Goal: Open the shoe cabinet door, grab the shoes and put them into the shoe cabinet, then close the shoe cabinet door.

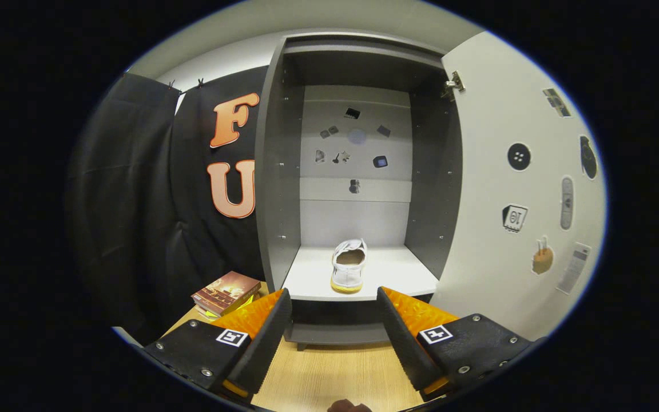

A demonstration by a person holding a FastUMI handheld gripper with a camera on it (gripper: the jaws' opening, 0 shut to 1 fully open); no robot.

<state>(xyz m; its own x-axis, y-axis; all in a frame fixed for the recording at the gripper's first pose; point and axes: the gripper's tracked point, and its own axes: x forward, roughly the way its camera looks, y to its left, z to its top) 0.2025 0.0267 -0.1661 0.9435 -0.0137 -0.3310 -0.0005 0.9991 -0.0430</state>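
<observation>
- The gripper (334, 312) hangs with its fingers spread wide and nothing between them, low over the wooden table (335, 372).
- Just beyond the fingertips, the shoe (349, 265) sits on the shoe cabinet's (275, 171) shelf, heel toward the camera, set near the front edge.
- The door (512, 189) stands swung out on the right; closing it looks like the step left.
- The gripper faces squarely into the cabinet opening, held level.
- Some books (225, 293) lie left of the cabinet.

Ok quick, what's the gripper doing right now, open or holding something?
Gripper: open, holding nothing; the shoe sits beyond its fingers on the cabinet shelf.
</observation>
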